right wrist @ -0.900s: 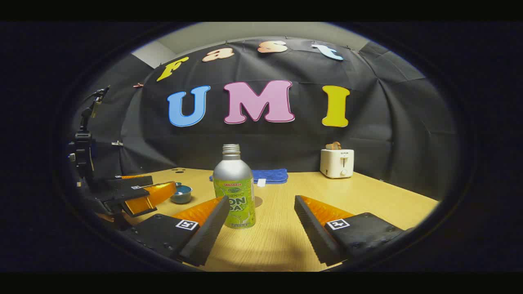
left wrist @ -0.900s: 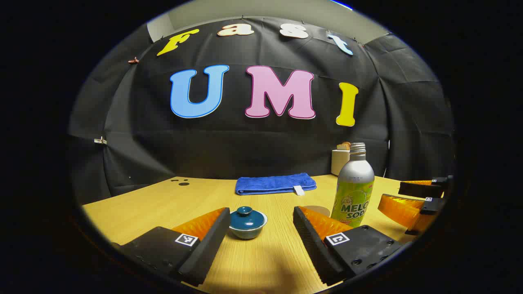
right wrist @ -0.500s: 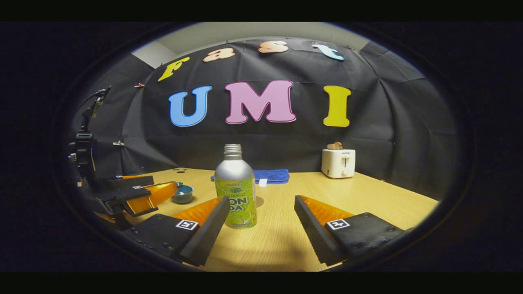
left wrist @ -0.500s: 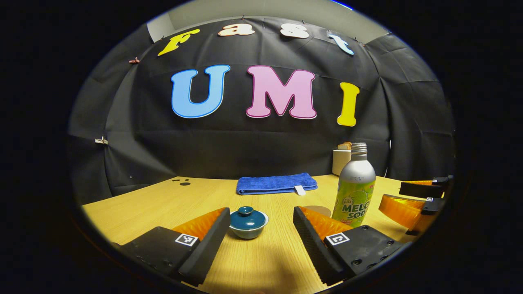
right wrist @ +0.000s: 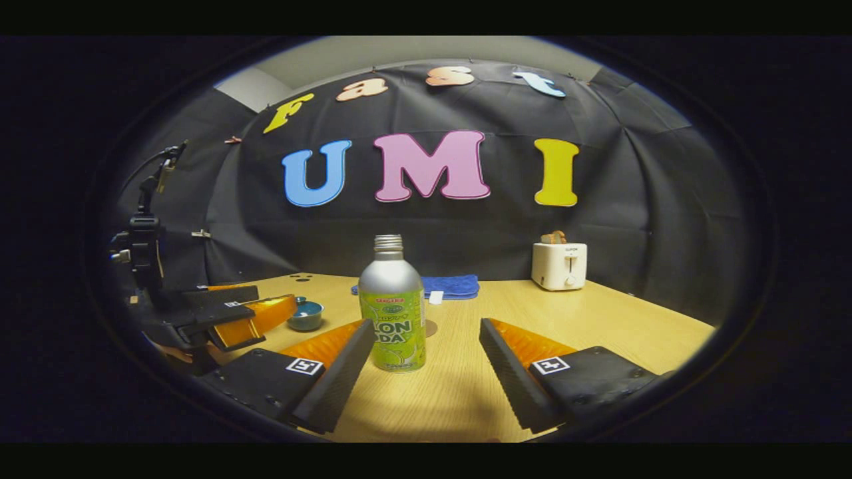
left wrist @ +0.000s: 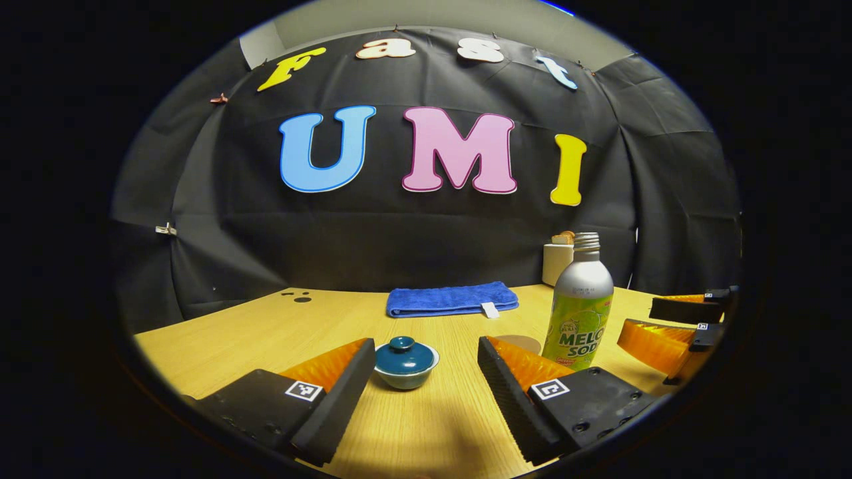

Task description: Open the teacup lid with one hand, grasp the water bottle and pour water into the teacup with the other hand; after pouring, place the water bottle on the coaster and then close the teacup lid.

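We find the left hand-held gripper [left wrist: 426, 382] held low over the near edge of the bench [left wrist: 253, 329], level and aimed toward the far edge, its fingers spread wide and touching nothing. The teacup [left wrist: 406, 362] sits on the bench just ahead of the gap between them, nearer the left finger, upright, with its lid [left wrist: 403, 353] on and the knob pointing straight up.

We find the right hand-held gripper [right wrist: 426, 372] in a like pose near the same edge: level, facing the far edge, fingers spread and apart from everything. The water bottle [right wrist: 393, 309] stands upright on the bench ahead of the gap, close beside the left finger; whether it touches that finger we cannot tell. Its long axis is vertical, and the threaded neck points up.

The coaster [left wrist: 522, 342] lies flat on the bench just behind the bottle, between bottle and teacup in the left gripper view. A folded blue towel [left wrist: 451, 299] lies along the far edge. A white toaster [right wrist: 559, 265] stands upright toward the far right corner.

In the right gripper view, the left hand-held gripper appears off to the left, beside the teacup.
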Demonstrator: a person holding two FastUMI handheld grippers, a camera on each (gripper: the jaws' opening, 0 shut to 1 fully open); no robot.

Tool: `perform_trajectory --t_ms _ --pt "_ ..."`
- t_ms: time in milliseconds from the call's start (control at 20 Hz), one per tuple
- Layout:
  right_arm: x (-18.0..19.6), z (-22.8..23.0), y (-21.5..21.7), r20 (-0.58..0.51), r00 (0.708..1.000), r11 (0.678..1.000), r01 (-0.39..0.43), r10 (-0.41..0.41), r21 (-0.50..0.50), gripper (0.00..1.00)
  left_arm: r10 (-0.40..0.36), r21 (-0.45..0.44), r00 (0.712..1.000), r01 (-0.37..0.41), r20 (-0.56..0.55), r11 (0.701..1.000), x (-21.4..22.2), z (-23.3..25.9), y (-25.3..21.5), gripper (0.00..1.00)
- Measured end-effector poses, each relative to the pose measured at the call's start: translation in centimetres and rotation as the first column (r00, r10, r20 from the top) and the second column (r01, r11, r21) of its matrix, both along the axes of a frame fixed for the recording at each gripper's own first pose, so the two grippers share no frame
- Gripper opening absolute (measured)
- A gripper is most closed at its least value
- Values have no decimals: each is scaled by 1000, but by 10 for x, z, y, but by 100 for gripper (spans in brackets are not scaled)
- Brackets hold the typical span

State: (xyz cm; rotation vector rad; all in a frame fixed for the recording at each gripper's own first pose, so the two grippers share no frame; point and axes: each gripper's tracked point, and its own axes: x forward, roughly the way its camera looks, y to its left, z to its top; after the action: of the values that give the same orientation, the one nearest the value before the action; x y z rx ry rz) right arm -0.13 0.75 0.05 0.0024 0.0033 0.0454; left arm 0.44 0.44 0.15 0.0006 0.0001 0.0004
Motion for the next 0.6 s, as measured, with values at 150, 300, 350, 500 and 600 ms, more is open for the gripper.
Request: perform_trajectory --t_ms 150,300,350,500,600 --pt "-1 0 1 0 1000 1000 -3 3 0 98 13 0 1000 -13 -4 1000 12 -2 13 98" --pt "0 1 1 1 1000 1000 -7 7 -1 96 17 2 1000 -17 -10 1000 42 -3 27 98" --pt "-1 0 1 0 1000 1000 -7 7 0 98 11 6 1000 -10 -17 1000 48 -4 28 98" --pt "0 0 1 0 1000 1000 -7 7 -1 98 -14 31 998 16 -57 999 66 -9 27 96" --pt "0 1 0 0 1000 1000 -7 7 0 98 -26 51 995 31 -98 998 74 -15 25 96"
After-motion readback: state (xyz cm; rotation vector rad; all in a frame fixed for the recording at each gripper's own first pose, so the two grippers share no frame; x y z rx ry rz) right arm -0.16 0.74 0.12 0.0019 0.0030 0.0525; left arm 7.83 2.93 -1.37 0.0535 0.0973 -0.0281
